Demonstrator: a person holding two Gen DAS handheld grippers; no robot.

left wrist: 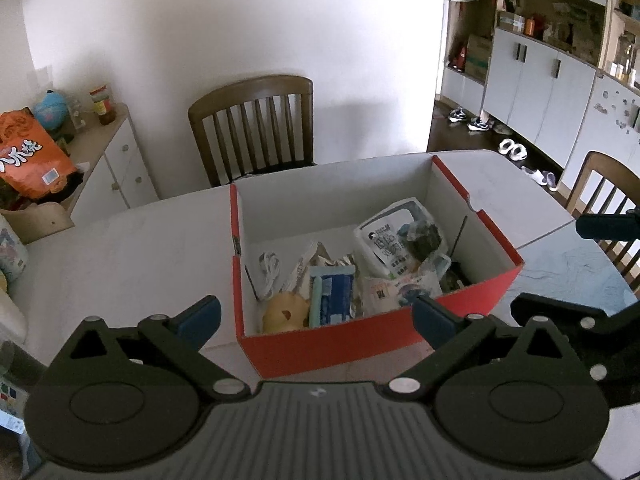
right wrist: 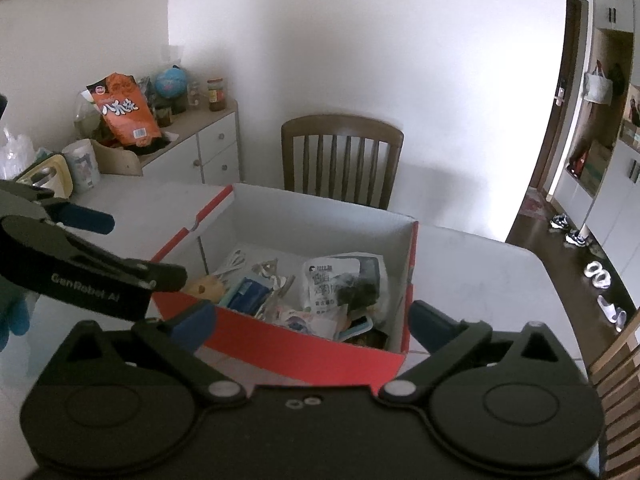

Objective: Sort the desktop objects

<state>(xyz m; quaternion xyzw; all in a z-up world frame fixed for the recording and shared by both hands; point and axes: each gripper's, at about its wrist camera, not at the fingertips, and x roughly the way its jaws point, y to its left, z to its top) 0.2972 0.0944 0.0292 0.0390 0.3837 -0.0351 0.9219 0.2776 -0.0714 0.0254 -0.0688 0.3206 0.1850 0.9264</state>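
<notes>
- Hovering on the near side of the red box (left wrist: pixel 360 340), the left gripper (left wrist: pixel 316 316) had its fingers spread wide apart with nothing between them.
- The right gripper (right wrist: pixel 312 320) hung at the same near wall of the box, its fingers likewise fully apart and empty.
- The box stood on the white table (left wrist: pixel 140 240) with its top open. The sorted desktop objects lay inside it: a white printed pouch (left wrist: pixel 400 236), a blue packet (left wrist: pixel 334 296), a yellow item (left wrist: pixel 282 312) in the near corner, a coiled white cable (left wrist: pixel 269 270), and further small wrappers that could not be identified.
- No loose object was visible on the table near the box, so the task was judged to be at or near its end. Parts of the table lay outside both views, so this could not be confirmed.
- Risk: the two grippers were close together, the left one appearing at the left edge of the right wrist view. A sideways move by either hand could knock one against the other.
- Risk: both sets of fingers pointed down at the near box wall. A forward or downward move could catch the cardboard rim and push or tip the light box across the smooth table.
- Risk: the contents lay piled and overlapping. Reaching back in with fingers this wide could snag a neighbouring wrapper or the cable and drag it out.
- Risk: the pouch leaned high against the right wall and could slide if the box were jolted.
</notes>
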